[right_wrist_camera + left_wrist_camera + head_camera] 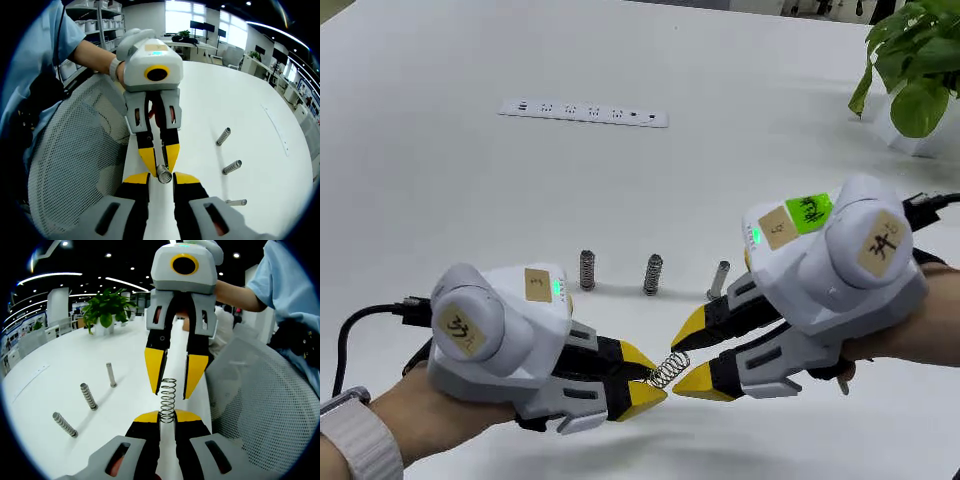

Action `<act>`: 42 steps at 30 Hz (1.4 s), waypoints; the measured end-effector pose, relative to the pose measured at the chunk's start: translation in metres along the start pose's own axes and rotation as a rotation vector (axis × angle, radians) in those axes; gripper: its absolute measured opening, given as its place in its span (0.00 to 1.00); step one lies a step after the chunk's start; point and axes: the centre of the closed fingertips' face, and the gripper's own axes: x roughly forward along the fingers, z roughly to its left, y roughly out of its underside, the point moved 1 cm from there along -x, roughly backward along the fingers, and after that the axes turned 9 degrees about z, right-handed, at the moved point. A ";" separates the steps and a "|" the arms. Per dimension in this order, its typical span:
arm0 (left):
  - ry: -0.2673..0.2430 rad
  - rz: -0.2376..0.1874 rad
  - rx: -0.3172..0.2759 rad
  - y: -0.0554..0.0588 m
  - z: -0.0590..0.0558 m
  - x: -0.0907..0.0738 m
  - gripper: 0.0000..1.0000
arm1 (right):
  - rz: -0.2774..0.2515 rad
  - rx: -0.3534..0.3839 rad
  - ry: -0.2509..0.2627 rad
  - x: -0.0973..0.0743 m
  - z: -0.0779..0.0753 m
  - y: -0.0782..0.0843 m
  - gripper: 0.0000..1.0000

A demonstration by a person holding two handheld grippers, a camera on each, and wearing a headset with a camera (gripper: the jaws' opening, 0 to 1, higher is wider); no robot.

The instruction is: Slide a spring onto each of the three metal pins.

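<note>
While the left gripper (648, 378) has its jaws clamped on one end of a loose spring (668, 369), the right gripper (682, 364) holds its jaws apart on either side of the free end, apparently without touching it. Both are held low over the near part of the bench (440, 200). Further back stand three pins in a row: the left pin (587, 270) and middle pin (653, 274) each carry a spring, and the right pin (720, 279) is bare.
</note>
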 end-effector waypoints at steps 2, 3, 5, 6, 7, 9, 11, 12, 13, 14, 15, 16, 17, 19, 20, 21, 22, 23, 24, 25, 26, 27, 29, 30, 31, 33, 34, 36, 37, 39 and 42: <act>0.003 0.006 0.008 0.000 -0.001 0.001 0.09 | 0.009 -0.004 -0.007 0.003 -0.001 0.000 0.18; 0.005 0.007 0.011 0.000 -0.002 0.002 0.09 | 0.015 -0.005 -0.011 0.003 -0.001 0.001 0.18; 0.007 0.006 0.013 -0.001 -0.003 0.003 0.09 | 0.023 -0.011 -0.016 0.004 -0.001 0.001 0.18; 0.009 0.006 0.013 -0.001 -0.003 0.004 0.09 | 0.025 -0.017 -0.019 0.005 -0.001 0.001 0.17; 0.007 0.005 0.014 -0.001 -0.003 0.004 0.09 | 0.026 -0.019 -0.021 0.005 -0.001 0.001 0.16; 0.010 0.002 0.014 -0.003 -0.004 0.005 0.09 | 0.030 -0.015 -0.027 0.006 -0.001 0.002 0.15; 0.011 -0.001 0.016 -0.005 -0.005 0.006 0.09 | 0.040 -0.019 -0.026 0.007 -0.001 0.004 0.15; 0.012 -0.001 0.018 -0.006 -0.006 0.006 0.09 | 0.043 -0.018 -0.027 0.007 -0.001 0.005 0.15; 0.012 -0.002 0.019 -0.007 -0.006 0.006 0.09 | 0.045 -0.018 -0.029 0.007 -0.001 0.005 0.15; 0.012 -0.004 0.019 -0.008 -0.006 0.006 0.09 | 0.047 -0.018 -0.030 0.008 -0.001 0.006 0.14; 0.013 -0.001 0.021 -0.008 -0.007 0.007 0.09 | 0.049 -0.018 -0.030 0.007 -0.001 0.006 0.14; 0.013 -0.001 0.025 -0.009 -0.007 0.007 0.09 | 0.051 -0.021 -0.030 0.007 0.000 0.007 0.14; 0.012 0.001 0.027 -0.009 -0.007 0.007 0.09 | 0.051 -0.029 -0.032 0.007 0.000 0.007 0.13; 0.013 0.003 0.030 -0.010 -0.008 0.007 0.10 | 0.054 -0.029 -0.033 0.007 0.001 0.007 0.13; 0.014 0.007 0.036 -0.010 -0.008 0.008 0.10 | 0.055 -0.026 -0.037 0.007 0.001 0.007 0.13; 0.014 0.009 0.038 -0.011 -0.009 0.008 0.10 | 0.057 -0.027 -0.038 0.007 0.002 0.008 0.13; 0.012 0.011 0.040 -0.011 -0.009 0.009 0.10 | 0.061 -0.033 -0.035 0.007 0.001 0.009 0.12; 0.008 0.011 0.038 -0.011 -0.008 0.009 0.10 | 0.060 -0.040 -0.031 0.007 0.001 0.009 0.12; 0.010 0.011 0.034 -0.011 -0.008 0.009 0.10 | 0.061 -0.036 -0.034 0.007 0.001 0.009 0.12; 0.014 0.008 0.029 -0.011 -0.009 0.009 0.10 | 0.062 -0.029 -0.040 0.007 0.002 0.009 0.12; 0.011 0.006 0.026 -0.011 -0.009 0.009 0.10 | 0.062 -0.031 -0.039 0.007 0.002 0.009 0.12; 0.011 0.004 0.018 -0.011 -0.009 0.009 0.10 | 0.062 -0.030 -0.041 0.007 0.001 0.009 0.12; 0.008 0.001 -0.008 -0.011 -0.009 0.009 0.10 | 0.068 -0.030 -0.042 0.007 0.001 0.010 0.12; 0.011 -0.001 -0.011 -0.011 -0.010 0.009 0.10 | 0.070 -0.029 -0.045 0.007 0.002 0.010 0.12; 0.011 -0.005 -0.015 -0.011 -0.010 0.009 0.11 | 0.070 -0.029 -0.046 0.007 0.002 0.010 0.12; 0.006 -0.017 -0.039 -0.011 -0.009 0.009 0.11 | 0.072 -0.033 -0.044 0.007 0.002 0.010 0.12; 0.006 -0.023 -0.051 -0.011 -0.009 0.008 0.11 | 0.072 -0.033 -0.045 0.007 0.002 0.010 0.12; 0.000 -0.036 -0.064 -0.010 -0.008 0.007 0.12 | 0.068 -0.038 -0.044 0.007 0.002 0.009 0.12; 0.000 -0.040 -0.069 -0.011 -0.008 0.007 0.12 | 0.068 -0.040 -0.043 0.007 0.002 0.009 0.12; -0.013 -0.042 -0.080 -0.011 -0.007 0.006 0.16 | 0.067 -0.037 -0.046 0.007 0.002 0.008 0.12; -0.017 -0.051 -0.096 -0.012 -0.006 0.003 0.21 | 0.070 -0.044 -0.045 0.006 0.002 0.008 0.12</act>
